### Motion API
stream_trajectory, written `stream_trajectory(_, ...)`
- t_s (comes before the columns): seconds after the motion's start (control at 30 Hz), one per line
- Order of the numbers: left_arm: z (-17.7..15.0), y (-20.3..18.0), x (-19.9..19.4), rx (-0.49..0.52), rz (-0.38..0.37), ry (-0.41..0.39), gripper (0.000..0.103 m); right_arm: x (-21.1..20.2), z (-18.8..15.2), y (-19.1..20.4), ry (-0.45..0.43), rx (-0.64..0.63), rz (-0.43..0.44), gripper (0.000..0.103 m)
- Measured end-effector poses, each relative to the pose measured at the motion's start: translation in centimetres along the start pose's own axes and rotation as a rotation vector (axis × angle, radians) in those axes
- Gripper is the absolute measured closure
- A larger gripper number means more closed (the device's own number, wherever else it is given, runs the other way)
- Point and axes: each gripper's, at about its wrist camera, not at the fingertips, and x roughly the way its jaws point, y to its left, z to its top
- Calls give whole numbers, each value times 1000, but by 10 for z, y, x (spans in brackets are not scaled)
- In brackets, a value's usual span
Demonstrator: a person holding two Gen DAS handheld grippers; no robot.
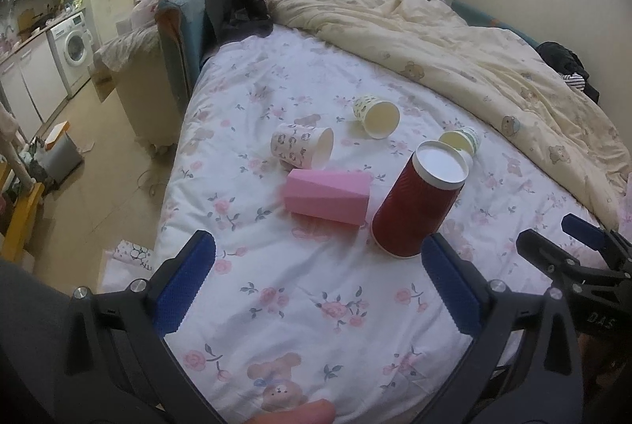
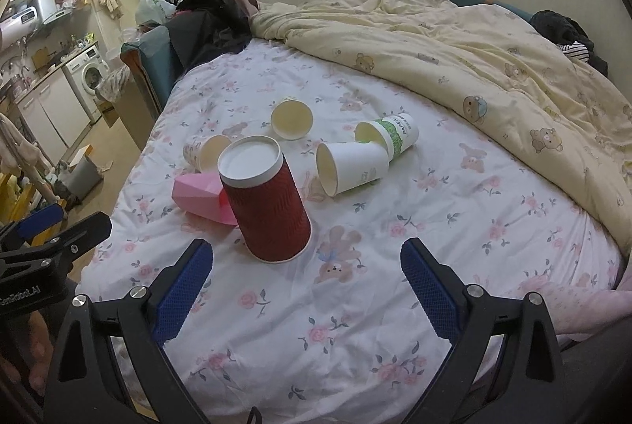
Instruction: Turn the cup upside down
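Red cup (image 2: pixel 268 202) inverted mid-bed, pink cup (image 2: pixel 197 196) touching; both grippers' fingers wide, w/ nothing held

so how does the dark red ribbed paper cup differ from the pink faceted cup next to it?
The dark red ribbed paper cup stands mouth down with its white base on top; the pink faceted cup lies on its side. The red one has a ribbed round wall, the pink one flat angular facets. The red cup looks taller and wider. Both rest on the floral bedsheet, close together, and neither is gripped.
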Motion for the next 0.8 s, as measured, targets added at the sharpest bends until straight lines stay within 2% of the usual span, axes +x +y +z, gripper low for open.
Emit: stream_trajectory(0.8,-1,1,3,-5,-2,6,0,0,0,4,1,0,11,5)
